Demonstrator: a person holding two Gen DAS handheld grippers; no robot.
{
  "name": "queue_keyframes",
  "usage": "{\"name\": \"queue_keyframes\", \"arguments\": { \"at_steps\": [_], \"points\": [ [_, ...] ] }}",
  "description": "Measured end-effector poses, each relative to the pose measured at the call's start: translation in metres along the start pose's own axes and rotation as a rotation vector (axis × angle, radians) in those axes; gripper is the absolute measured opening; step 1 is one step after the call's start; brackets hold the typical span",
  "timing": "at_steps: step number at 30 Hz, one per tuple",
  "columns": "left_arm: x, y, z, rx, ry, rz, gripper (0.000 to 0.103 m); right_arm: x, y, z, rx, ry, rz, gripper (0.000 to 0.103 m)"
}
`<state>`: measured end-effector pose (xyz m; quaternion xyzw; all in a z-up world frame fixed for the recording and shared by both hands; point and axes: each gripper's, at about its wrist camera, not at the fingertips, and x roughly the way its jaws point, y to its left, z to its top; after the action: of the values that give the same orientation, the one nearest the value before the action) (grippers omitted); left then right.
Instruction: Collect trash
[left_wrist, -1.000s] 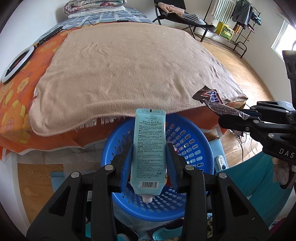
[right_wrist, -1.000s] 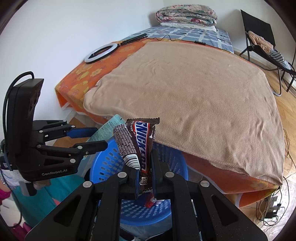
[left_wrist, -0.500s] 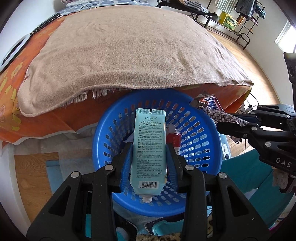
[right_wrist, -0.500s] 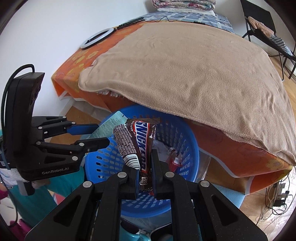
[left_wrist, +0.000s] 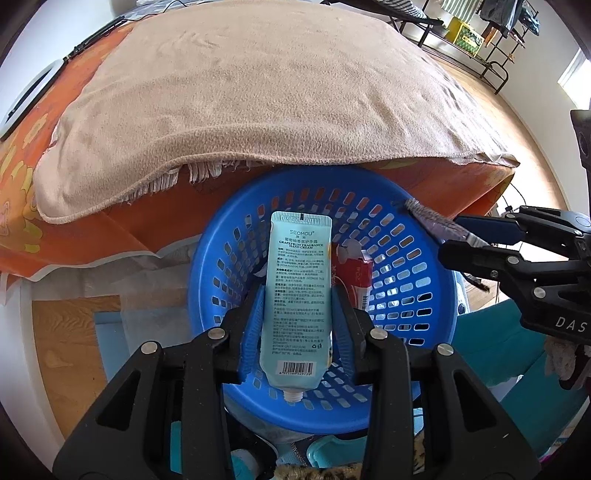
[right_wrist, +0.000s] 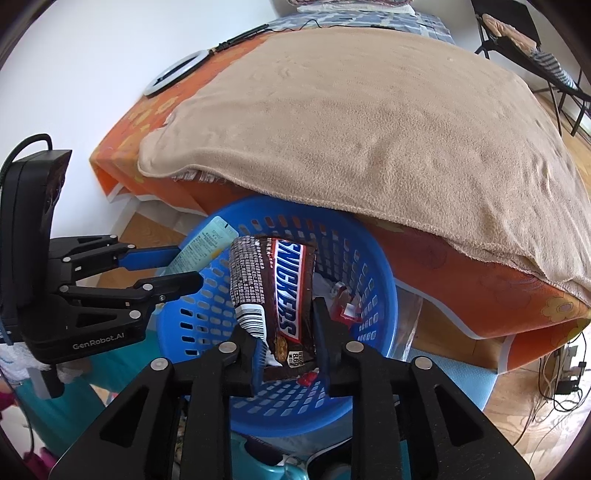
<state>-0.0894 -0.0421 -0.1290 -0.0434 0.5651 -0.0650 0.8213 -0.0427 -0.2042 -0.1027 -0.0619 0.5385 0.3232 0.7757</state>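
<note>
My left gripper (left_wrist: 298, 295) is shut on a pale blue hand cream tube (left_wrist: 297, 284) and holds it over the blue perforated basket (left_wrist: 406, 221). My right gripper (right_wrist: 286, 310) has its jaws parted around a brown Snickers wrapper (right_wrist: 280, 284), which still sits between the fingers over the same basket (right_wrist: 376, 258). A red box (left_wrist: 354, 275) lies inside the basket. The right gripper also shows at the right of the left wrist view (left_wrist: 458, 236), with the wrapper seen edge-on. The left gripper shows in the right wrist view (right_wrist: 166, 269).
The basket stands on the floor against a bed with a tan blanket (left_wrist: 258, 92) over an orange sheet (left_wrist: 22, 192). A ring light (right_wrist: 173, 72) lies on the bed. Teal fabric (left_wrist: 498, 339) and cables (right_wrist: 561, 373) lie on the wooden floor.
Both grippers have lowered and tilted down over the basket, which now fills more of both views. The right jaws have spread apart around the wrapper.
</note>
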Motion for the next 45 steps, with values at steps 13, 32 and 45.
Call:
{"name": "queue_keyframes", "arguments": {
  "at_steps": [13,32,45],
  "points": [
    [-0.002,0.005,0.003,-0.021,-0.007,0.005,0.057,0.001,-0.006,0.001,0.027,0.002,-0.022,0.046],
    [-0.041,0.001,0.031,-0.019,-0.126,0.026,0.068,-0.030,-0.016,0.024,0.038,-0.098,-0.075,0.059],
    [-0.103,-0.004,0.077,0.015,-0.298,0.040,0.080,-0.078,-0.026,0.059,0.023,-0.240,-0.118,0.068]
  ]
}}
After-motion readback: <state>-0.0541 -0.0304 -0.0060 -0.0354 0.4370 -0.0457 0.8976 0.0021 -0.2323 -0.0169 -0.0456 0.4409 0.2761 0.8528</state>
